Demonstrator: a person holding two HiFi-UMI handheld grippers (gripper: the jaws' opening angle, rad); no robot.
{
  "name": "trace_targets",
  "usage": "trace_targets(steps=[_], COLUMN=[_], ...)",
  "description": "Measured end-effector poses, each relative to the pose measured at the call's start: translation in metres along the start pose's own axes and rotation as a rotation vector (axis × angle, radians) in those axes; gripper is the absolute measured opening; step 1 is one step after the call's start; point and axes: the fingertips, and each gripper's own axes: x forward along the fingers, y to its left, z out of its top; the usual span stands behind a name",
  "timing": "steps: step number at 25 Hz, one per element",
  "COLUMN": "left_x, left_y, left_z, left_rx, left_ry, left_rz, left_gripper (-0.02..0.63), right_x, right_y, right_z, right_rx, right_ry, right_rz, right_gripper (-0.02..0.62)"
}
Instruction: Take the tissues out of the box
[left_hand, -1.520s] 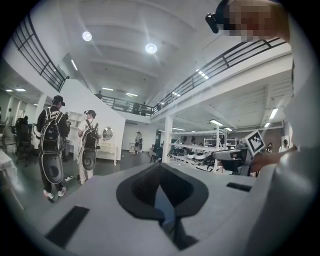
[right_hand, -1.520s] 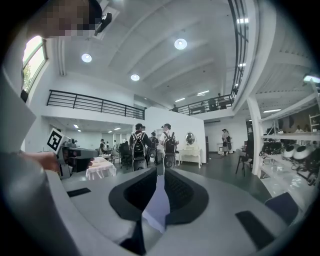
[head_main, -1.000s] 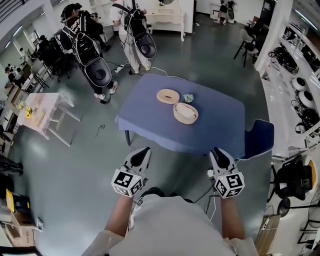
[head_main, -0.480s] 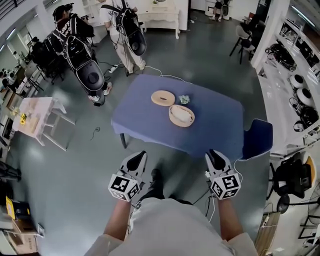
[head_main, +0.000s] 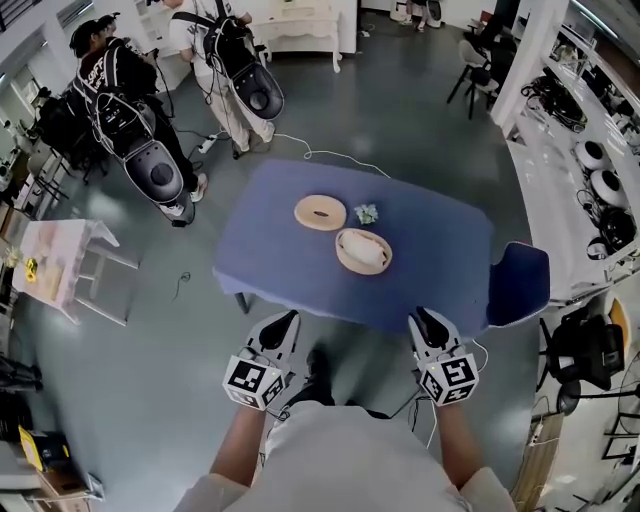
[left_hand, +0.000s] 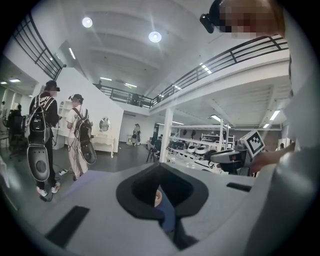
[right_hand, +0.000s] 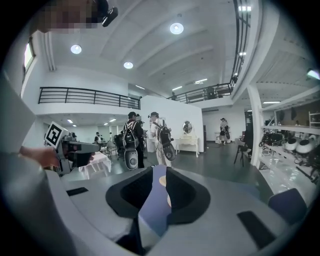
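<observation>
Blue desk (head_main: 440, 270) mid-frame w/ round tissue box (head_main: 363, 251); prob. approach step. Left tongs (head_main: 287, 319) & right tongs (head_main: 424, 319), lower frame, slightly apart, empty. Next: close in, reach box.

Table (head_main: 430, 262): plain blue cloth. On it, round tan box (head_main: 363, 271), white tissues (head_main: 363, 248) inside. Tan lid (head_main: 320, 212) to its far left, darker slot at centre. Small greenish-white wad (head_main: 367, 213) between them. Chair (head_main: 520, 283), right: deeper blue. Floor (head_main: 150, 370): glossy grey. Left gripper (head_main: 283, 322) and right gripper (head_main: 424, 320): pale grey shells, black inner faces, black-and-white square-marker pattern. Side table (head_main: 55, 262), far left: pink
</observation>
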Motion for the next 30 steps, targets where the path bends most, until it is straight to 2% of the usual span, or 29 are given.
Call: trace_targets(steps=[5, 15, 22, 30], left_x=[0.036, 0.091, 0.117, 0.152], left_y=[0.052, 0.114, 0.124, 0.123], left_z=[-0.001, -0.002, -0.013, -0.026], left_rx=[0.001, 0.021, -0.024, -0.06], left_ry=[0.037, 0.075, 0.095, 0.122], left_rz=[-0.049, -0.156, -0.151, -0.083], left_gripper=[0.008, 0.006, 0.008, 0.008], right_x=[0.056, 0.121, 0.145, 0.178], right_y=[-0.001, -0.009, -0.027, -0.058], right_z=[-0.002, 0.002, 0.0, -0.015], right_rx=[0.004, 0.007, 0.007, 0.005], right_ry=[0.037, 0.063, 0.099, 0.162], right_rz=[-0.031, -0.105, -0.104, -0.013], right_gripper=[0.103, 0.1, 0.098, 0.098])
